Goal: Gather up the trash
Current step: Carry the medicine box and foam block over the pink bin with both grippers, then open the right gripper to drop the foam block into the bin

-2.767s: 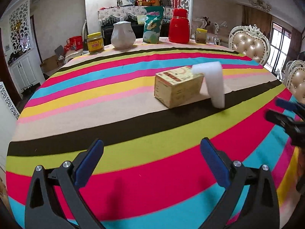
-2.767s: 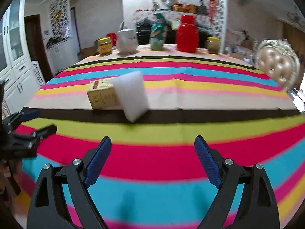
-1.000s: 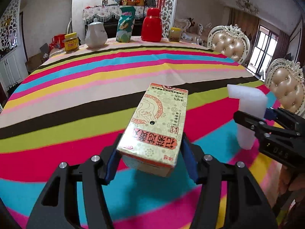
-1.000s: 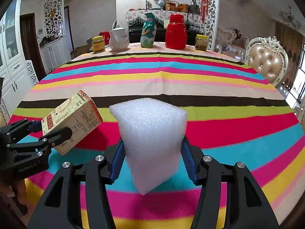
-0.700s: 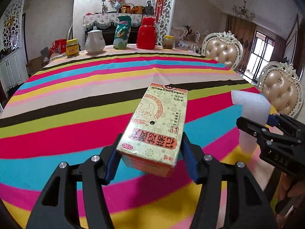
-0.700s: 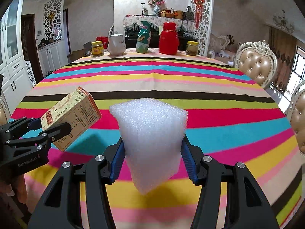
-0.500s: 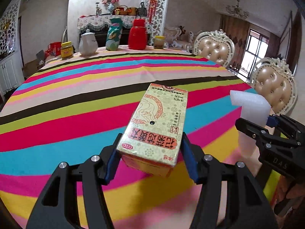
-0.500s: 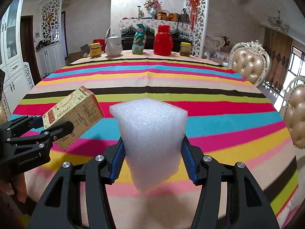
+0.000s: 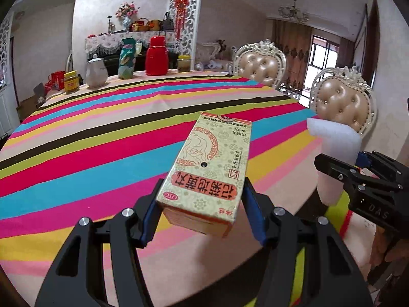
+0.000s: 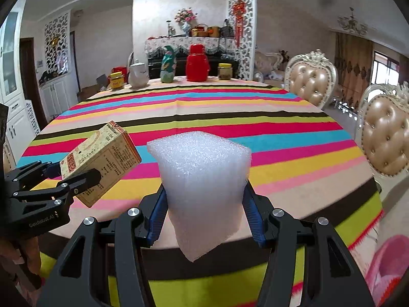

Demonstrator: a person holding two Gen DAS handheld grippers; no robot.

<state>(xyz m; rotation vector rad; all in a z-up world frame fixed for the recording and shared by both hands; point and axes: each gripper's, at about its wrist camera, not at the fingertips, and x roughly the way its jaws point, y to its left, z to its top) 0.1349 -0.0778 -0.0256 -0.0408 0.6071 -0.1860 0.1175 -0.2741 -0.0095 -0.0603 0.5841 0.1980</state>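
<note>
Here, left gripper (image 9: 202,215) clamps carton (image 9: 209,168), right gripper (image 10: 204,212) clamps foam (image 10: 202,186).

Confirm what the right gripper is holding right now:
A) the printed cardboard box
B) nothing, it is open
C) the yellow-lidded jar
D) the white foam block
D: in the right wrist view the right gripper has its blue pads pressed against both sides of the white foam block, lifted off the striped table; the cardboard box sits in the left gripper.
</note>
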